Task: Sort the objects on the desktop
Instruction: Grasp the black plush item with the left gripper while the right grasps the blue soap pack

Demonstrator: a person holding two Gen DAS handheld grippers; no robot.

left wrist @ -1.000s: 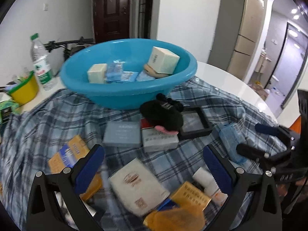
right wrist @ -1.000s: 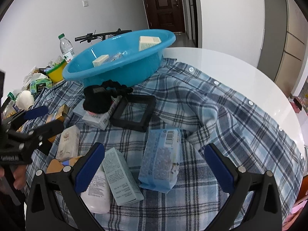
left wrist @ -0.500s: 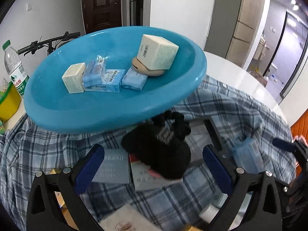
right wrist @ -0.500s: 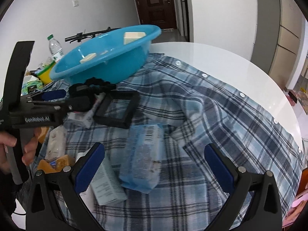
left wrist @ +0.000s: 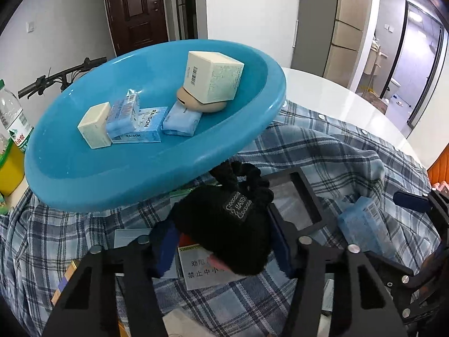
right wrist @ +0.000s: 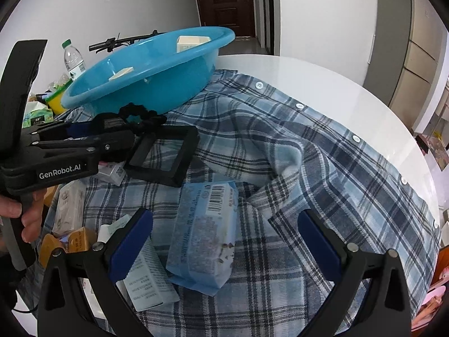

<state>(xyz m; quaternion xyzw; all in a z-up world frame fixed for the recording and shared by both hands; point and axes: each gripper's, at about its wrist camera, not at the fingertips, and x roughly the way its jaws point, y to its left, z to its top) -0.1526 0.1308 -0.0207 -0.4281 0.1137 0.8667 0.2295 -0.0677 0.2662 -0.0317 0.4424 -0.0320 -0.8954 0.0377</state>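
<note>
My left gripper (left wrist: 223, 245) is shut on a black fabric pouch (left wrist: 224, 224) with black scrunchies on top, lying on small boxes near the blue basin (left wrist: 112, 179). The basin holds two cream boxes, blue tissue packs and a tan round thing. In the right wrist view the left gripper (right wrist: 106, 133) is seen from the side around the pouch. My right gripper (right wrist: 226, 238) is open and empty, its fingers either side of a blue tissue pack (right wrist: 204, 233) and above it.
A black square frame (right wrist: 165, 154) lies on the plaid shirt (right wrist: 308, 168) covering the round white table (right wrist: 322, 84). A pale box (right wrist: 146, 278), white packet and orange boxes lie front left. A water bottle (right wrist: 73, 59) and yellow cup stand behind the basin.
My left gripper moved forward over the black pouch and shut on it. My right gripper moved forward a little toward the blue tissue pack and stayed open.
</note>
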